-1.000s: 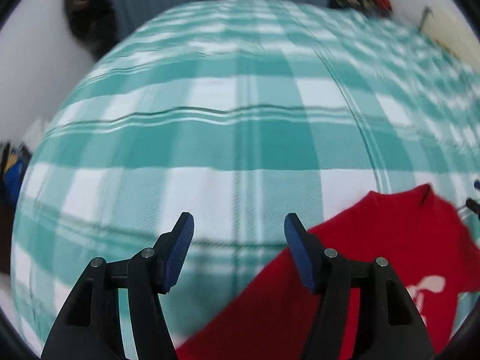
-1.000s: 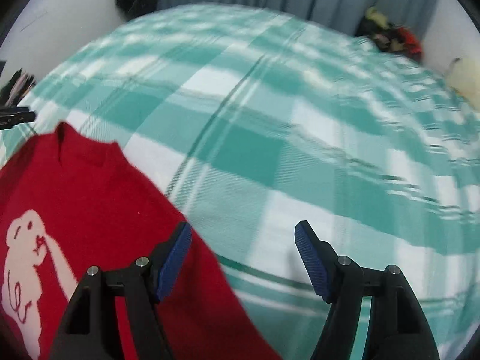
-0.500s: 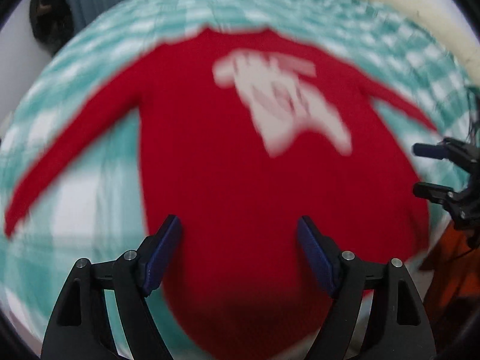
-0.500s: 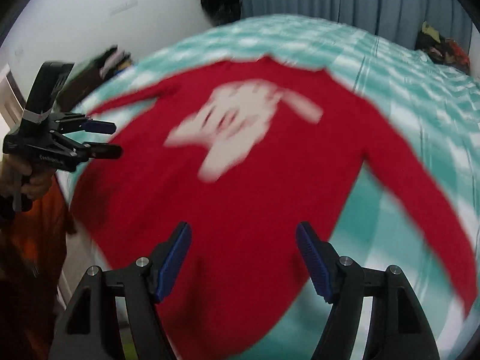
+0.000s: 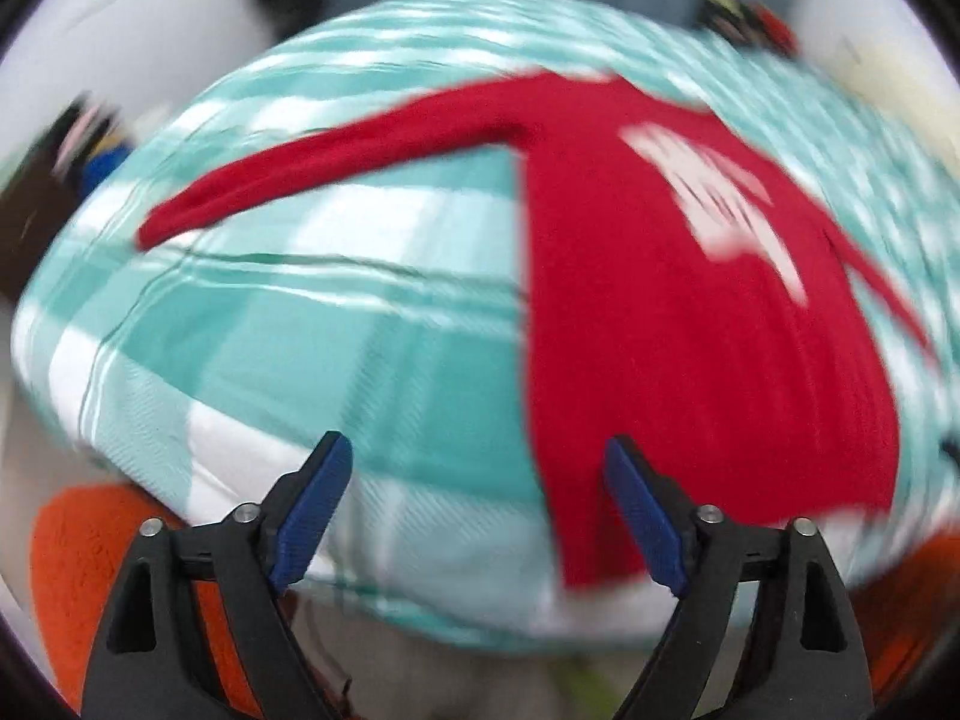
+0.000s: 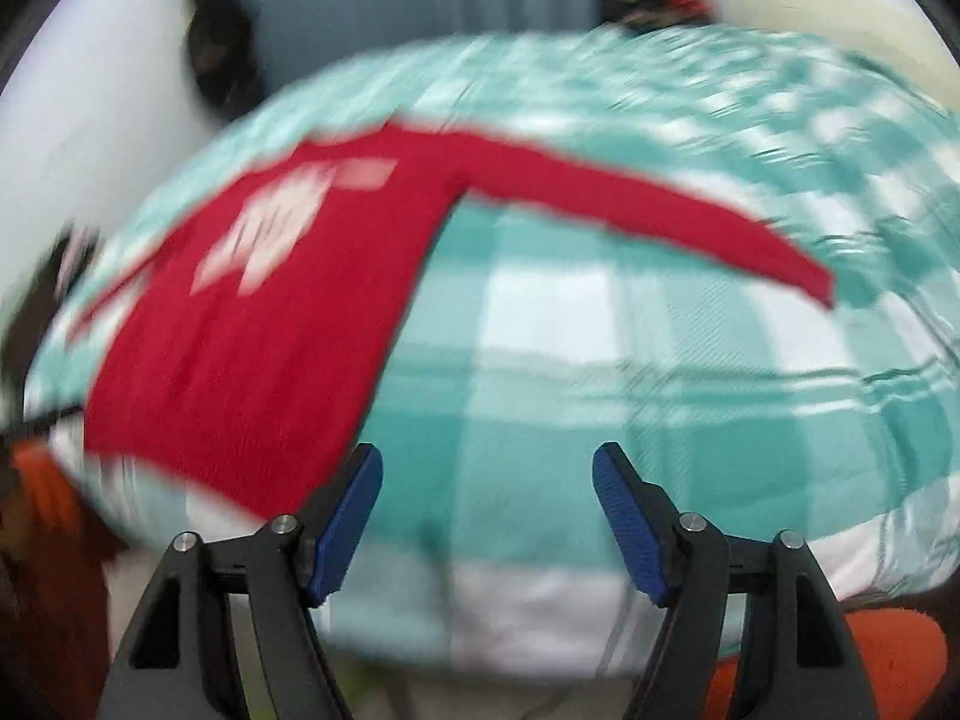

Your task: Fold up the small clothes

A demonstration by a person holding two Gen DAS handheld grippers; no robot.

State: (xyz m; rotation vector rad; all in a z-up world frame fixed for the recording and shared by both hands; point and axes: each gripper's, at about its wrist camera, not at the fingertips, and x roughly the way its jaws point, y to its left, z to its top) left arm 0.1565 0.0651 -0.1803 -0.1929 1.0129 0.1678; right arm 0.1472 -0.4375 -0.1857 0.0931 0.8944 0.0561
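The red top (image 5: 690, 324) lies flat on the checked cover (image 5: 360, 324), front up with its pale print showing, both sleeves spread out to the sides and the hem at the near edge of the bed. A second ago each camera saw mostly cover with only a corner of red; since then both hands have swung back to the near side, so the whole garment now sits in view, to the right in the left view and to the left in the right view. The left gripper (image 5: 480, 516) hangs over bare cover just beside the hem's left corner, its jaws opening wide with nothing between them. The right gripper (image 6: 486, 522) is likewise empty and opening, its left pad near the hem's other corner. Both views are smeared by motion, so small creases cannot be judged. The garment looks laid out and no fold is made yet; the spread sleeves seem the likely first thing to bring in. Orange cloth (image 5: 90, 540) at the lower edges is probably the person's clothing.
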